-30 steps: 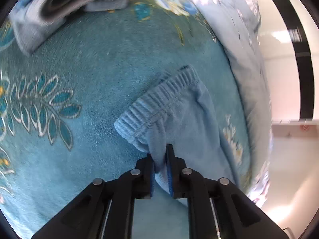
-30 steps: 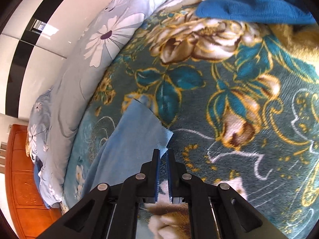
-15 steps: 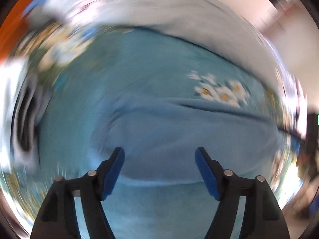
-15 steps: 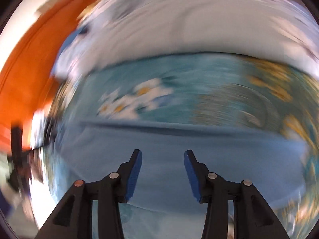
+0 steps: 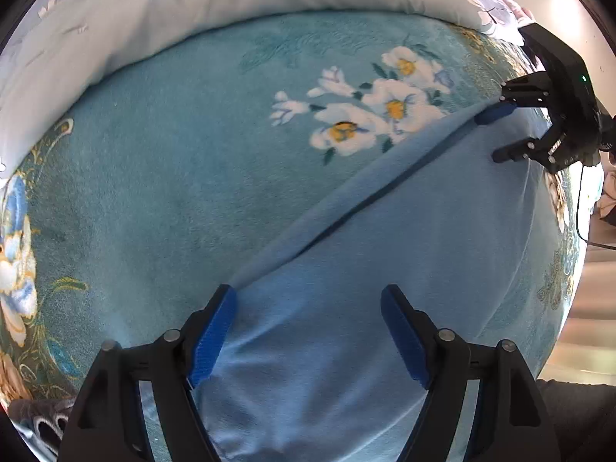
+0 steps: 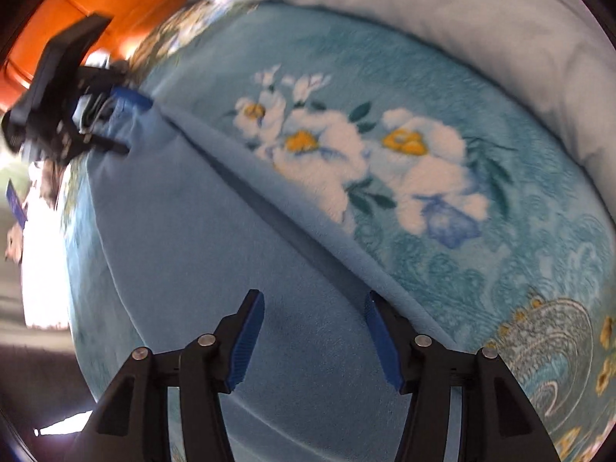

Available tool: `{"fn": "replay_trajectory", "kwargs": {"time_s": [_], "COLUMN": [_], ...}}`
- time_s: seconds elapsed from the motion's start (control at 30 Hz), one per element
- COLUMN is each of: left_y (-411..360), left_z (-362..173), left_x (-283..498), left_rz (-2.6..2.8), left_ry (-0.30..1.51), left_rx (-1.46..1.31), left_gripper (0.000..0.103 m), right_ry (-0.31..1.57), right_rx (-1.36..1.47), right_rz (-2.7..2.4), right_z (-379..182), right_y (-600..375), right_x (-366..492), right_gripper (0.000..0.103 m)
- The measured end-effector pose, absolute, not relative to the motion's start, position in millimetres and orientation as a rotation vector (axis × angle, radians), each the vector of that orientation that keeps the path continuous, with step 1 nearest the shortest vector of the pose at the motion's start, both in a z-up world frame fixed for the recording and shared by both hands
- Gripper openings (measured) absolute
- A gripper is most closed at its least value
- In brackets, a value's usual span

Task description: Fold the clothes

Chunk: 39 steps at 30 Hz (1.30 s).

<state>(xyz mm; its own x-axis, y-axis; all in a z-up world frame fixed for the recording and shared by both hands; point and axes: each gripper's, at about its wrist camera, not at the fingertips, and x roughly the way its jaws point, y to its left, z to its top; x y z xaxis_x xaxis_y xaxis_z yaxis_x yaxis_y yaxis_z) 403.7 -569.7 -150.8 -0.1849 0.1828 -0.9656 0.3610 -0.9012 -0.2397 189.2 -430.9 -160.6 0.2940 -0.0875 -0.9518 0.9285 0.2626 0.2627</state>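
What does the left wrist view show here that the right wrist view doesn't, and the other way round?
Only the left wrist view shows the right gripper from outside and a grey garment at lower left. Only the right wrist view shows the orange wooden headboard and the left gripper from outside. Both show the light blue garment laid flat on the teal floral blanket, the white flower print, the pale quilt, and both grippers open.

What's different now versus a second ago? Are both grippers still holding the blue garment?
No. Both have let go: the left gripper and right gripper, shut on the light blue garment a second ago, now stand open over it. The garment, then bunched and lifted, now lies spread flat on the floral blanket, one edge folded over. The blanket and the pale quilt behind it stayed put.
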Motion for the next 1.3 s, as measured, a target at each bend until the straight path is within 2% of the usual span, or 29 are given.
{"fn": "replay_trajectory", "kwargs": {"time_s": [0.1,0.13,0.17,0.2,0.23,0.37,0.5,0.77,0.83,1.1,1.17,1.23,1.27,1.3], "left_y": [-569.1,-567.9,-567.1,-566.7,-566.3,-565.3,-564.0,-558.1,-565.0,-575.4,-578.4,-578.7,-578.2,-577.9], "left_z": [-155.2,-155.7,-156.6,-157.9,-159.2,-164.4,-160.4,-132.6,-132.3,-148.2,-145.8,-139.4,-135.1,-129.8], "left_x": [403.6,403.8,404.3,405.0,405.7,408.6,413.4,418.2,420.2,416.9,419.4,423.2,425.6,428.7], "left_rz": [-2.247,-2.258,-2.260,-2.256,-2.251,-2.231,-2.245,-2.276,-2.249,-2.158,-2.154,-2.155,-2.155,-2.150], "left_ry": [0.653,0.644,0.632,0.617,0.602,0.540,0.540,0.459,0.482,0.597,0.658,0.691,0.702,0.715], "left_rx": [1.985,2.003,2.016,2.026,2.035,2.053,1.985,1.767,1.737,1.705,1.675,1.639,1.619,1.589], "left_gripper": [0.077,0.075,0.069,0.060,0.056,0.020,0.008,0.004,0.004,0.007,0.007,0.011,0.017,0.027], "right_ry": [1.054,1.061,1.068,1.064,1.060,1.053,1.032,1.003,0.995,1.018,1.018,1.015,1.010,0.990], "right_rx": [1.048,1.049,1.049,1.053,1.058,1.047,1.018,0.941,0.926,0.996,1.002,0.992,0.981,0.975], "right_rz": [-0.854,-0.854,-0.854,-0.851,-0.848,-0.858,-0.909,-1.023,-1.053,-1.091,-1.107,-1.137,-1.158,-1.188], "right_z": [-163.3,-163.7,-164.1,-163.1,-162.2,-155.8,-144.2,-114.1,-108.2,-142.1,-144.7,-141.5,-137.3,-130.5], "right_y": [-427.2,-426.1,-425.0,-423.4,-421.7,-414.0,-405.9,-408.5,-423.1,-445.9,-446.1,-445.0,-443.8,-439.9], "right_x": [188.4,186.5,184.7,182.6,180.6,176.8,175.7,171.1,175.9,176.8,175.7,174.1,173.0,170.6], "right_gripper": [0.044,0.034,0.023,0.019,0.015,0.009,0.005,0.005,0.005,0.005,0.009,0.012,0.019,0.025]}}
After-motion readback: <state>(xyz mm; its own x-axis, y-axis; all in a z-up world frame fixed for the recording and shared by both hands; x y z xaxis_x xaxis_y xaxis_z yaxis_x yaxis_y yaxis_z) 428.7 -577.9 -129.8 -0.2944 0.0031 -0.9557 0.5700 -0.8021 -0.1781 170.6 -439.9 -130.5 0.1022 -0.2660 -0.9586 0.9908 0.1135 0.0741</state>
